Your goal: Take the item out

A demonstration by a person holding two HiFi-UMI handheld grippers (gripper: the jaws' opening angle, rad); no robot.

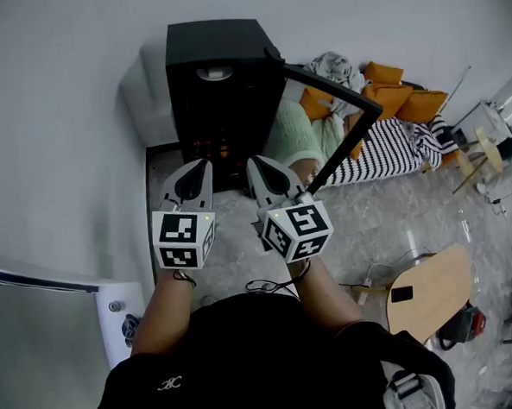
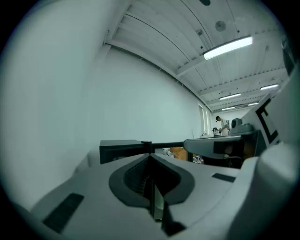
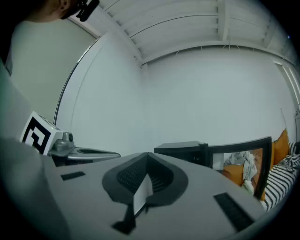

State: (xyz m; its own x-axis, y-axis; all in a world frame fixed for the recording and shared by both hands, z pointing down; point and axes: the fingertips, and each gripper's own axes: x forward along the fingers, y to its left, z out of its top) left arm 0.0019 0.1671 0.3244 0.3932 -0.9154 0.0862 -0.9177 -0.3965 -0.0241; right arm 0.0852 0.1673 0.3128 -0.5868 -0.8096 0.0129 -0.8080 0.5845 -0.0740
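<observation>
A black box-shaped cabinet (image 1: 218, 81) stands against the wall, its door (image 1: 336, 95) swung open to the right. The inside is dark. Only small orange-red shapes (image 1: 211, 146) show low in the opening, too dim to identify. My left gripper (image 1: 203, 163) and right gripper (image 1: 252, 161) hang side by side just in front of the opening, tips towards it. Both are shut with nothing between the jaws. The left gripper view has the cabinet (image 2: 122, 149) beyond the closed tip (image 2: 150, 155). The right gripper view has the cabinet (image 3: 180, 151) and door (image 3: 239, 152) beyond its tip (image 3: 147, 155).
A white unit (image 1: 146, 98) stands left of the cabinet. Orange cushions (image 1: 392, 96), a green blanket (image 1: 297, 136) and a striped mattress (image 1: 391, 148) lie right of the door. A wooden table (image 1: 430, 292) with a phone stands at the right. Cables run across the marble floor (image 1: 370, 227).
</observation>
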